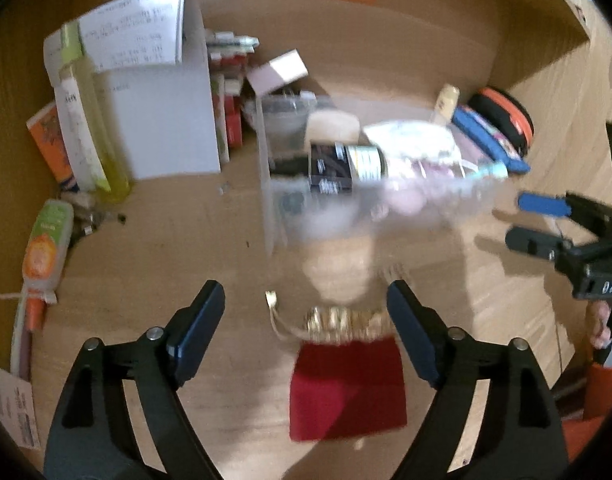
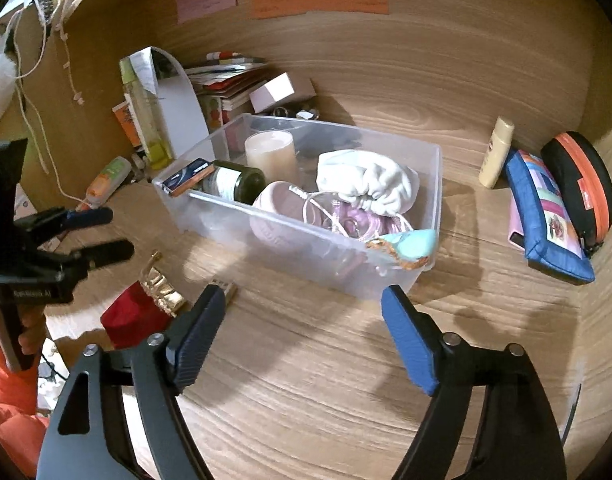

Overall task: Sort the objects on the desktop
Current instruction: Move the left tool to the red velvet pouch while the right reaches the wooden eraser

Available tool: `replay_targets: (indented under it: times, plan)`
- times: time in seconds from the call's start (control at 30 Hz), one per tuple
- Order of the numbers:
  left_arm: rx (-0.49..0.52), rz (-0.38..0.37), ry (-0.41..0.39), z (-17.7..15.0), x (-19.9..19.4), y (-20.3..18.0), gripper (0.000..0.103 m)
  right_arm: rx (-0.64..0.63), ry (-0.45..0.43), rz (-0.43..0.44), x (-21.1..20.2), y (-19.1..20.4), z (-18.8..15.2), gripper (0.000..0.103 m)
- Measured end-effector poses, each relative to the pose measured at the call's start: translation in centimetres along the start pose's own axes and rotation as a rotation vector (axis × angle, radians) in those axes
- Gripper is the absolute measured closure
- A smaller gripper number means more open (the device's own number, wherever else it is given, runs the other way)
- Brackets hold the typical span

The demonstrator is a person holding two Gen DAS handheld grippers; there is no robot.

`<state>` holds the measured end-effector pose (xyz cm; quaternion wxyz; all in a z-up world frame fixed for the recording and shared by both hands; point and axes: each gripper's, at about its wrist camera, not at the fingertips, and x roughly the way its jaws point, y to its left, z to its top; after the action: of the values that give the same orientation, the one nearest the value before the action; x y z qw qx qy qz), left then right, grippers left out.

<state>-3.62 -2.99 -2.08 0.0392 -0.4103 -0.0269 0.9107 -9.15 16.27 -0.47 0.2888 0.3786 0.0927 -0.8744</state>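
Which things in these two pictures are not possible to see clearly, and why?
- Left wrist view: the clear bin and its contents are smeared by motion blur.
- Right wrist view: the red pouch is partly covered by the right claw.
- Both views: print on the white papers is too small to read.

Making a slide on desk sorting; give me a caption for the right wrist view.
Right gripper open above the wooden desk, facing a clear bin holding a candle, dark bottle and white cloth.

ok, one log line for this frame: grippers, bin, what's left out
left gripper: open, over red pouch | right gripper: open, empty | clear bin: part filled | blue case: on desk
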Motion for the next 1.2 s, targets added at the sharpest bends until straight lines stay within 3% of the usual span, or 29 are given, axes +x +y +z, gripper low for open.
replay_targets:
  times: [0.43, 0.67, 0.83, 0.9, 0.97, 1.03, 1.13, 1.2]
  plan:
    - [0.042, -0.04, 0.135, -2.8, 2.4, -1.7, 0.009, -0.071, -0.027, 0.043, 1.1, 2.2, -1.1, 0.028]
    - [0.032, -0.066, 0.18, -2.9, 3.7, -2.2, 0.009, -0.141, 0.029, 0.087, 3.0, 4.7, -0.9, 0.035]
    - [0.063, -0.012, 0.17, -2.6, 4.3, -2.3, 0.009, -0.211, 0.095, 0.059, 5.5, 6.6, -0.9, 0.061]
    - [0.075, -0.009, 0.165, -2.5, 4.5, -2.3, 0.01, -0.2, 0.125, 0.087, 6.2, 6.7, -0.8, 0.061]
    - [0.09, 0.003, 0.158, -2.5, 4.6, -2.2, 0.017, -0.198, 0.144, 0.108, 6.7, 6.9, -0.8, 0.061]
    - [0.1, 0.031, 0.139, -2.5, 4.4, -2.1, 0.031, -0.208, 0.155, 0.112, 7.1, 7.3, -0.9, 0.061]
    - [0.052, 0.08, 0.11, -2.5, 4.1, -1.1, 0.038, -0.232, 0.171, 0.111, 7.7, 7.9, -1.0, 0.061]
    - [0.023, 0.07, 0.103, -2.4, 3.8, -0.5, 0.043, -0.246, 0.176, 0.115, 7.9, 8.4, -1.2, 0.061]
